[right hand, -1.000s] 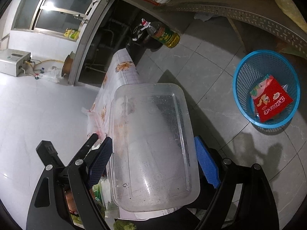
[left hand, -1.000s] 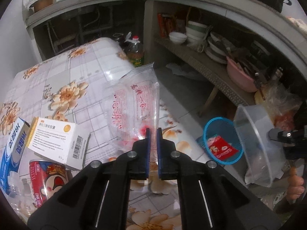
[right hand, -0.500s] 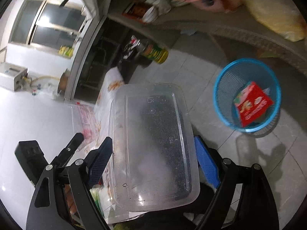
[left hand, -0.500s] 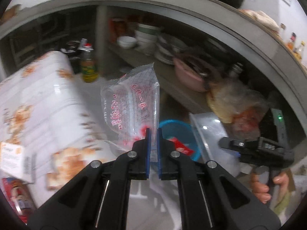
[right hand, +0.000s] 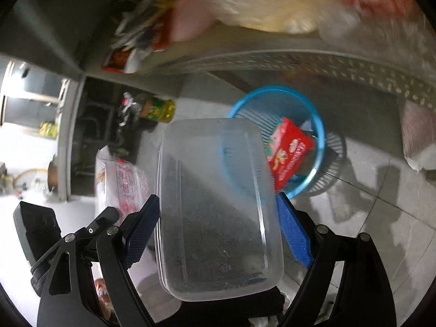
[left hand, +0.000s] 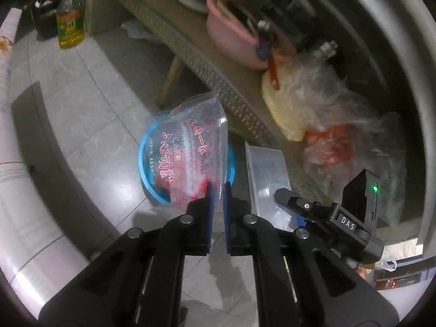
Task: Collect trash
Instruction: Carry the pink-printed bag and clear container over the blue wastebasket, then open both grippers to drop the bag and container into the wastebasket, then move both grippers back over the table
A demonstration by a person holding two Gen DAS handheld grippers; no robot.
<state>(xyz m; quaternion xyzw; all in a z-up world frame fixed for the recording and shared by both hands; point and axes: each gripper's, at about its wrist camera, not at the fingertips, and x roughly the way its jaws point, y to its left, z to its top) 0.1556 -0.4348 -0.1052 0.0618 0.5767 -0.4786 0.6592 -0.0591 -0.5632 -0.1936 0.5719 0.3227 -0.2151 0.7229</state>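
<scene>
My left gripper point(left hand: 216, 190) is shut on the lower edge of a clear plastic bag point(left hand: 190, 150) with red print. The bag hangs in front of and above the blue basket point(left hand: 144, 174) on the floor. My right gripper point(right hand: 217, 197) holds a clear plastic container point(right hand: 215, 204) lengthwise, its blue pads point(right hand: 291, 234) pressed against the long sides. The container's far end overlaps the blue basket's rim point(right hand: 318, 125). A red snack packet point(right hand: 288, 150) lies inside the basket. The bag point(right hand: 120, 179) also shows to the left in the right wrist view.
A low shelf point(left hand: 190, 43) runs behind the basket, carrying a pink basin point(left hand: 231, 38) and plastic bags of food point(left hand: 327, 114). An oil bottle point(left hand: 69, 24) stands on the tiled floor at the far left. The table's edge point(left hand: 16, 163) curves along the left.
Both grippers have swung away from the table toward the blue basket and tilted downward. The bag now hangs over the basket, and the container has come up to its rim.
</scene>
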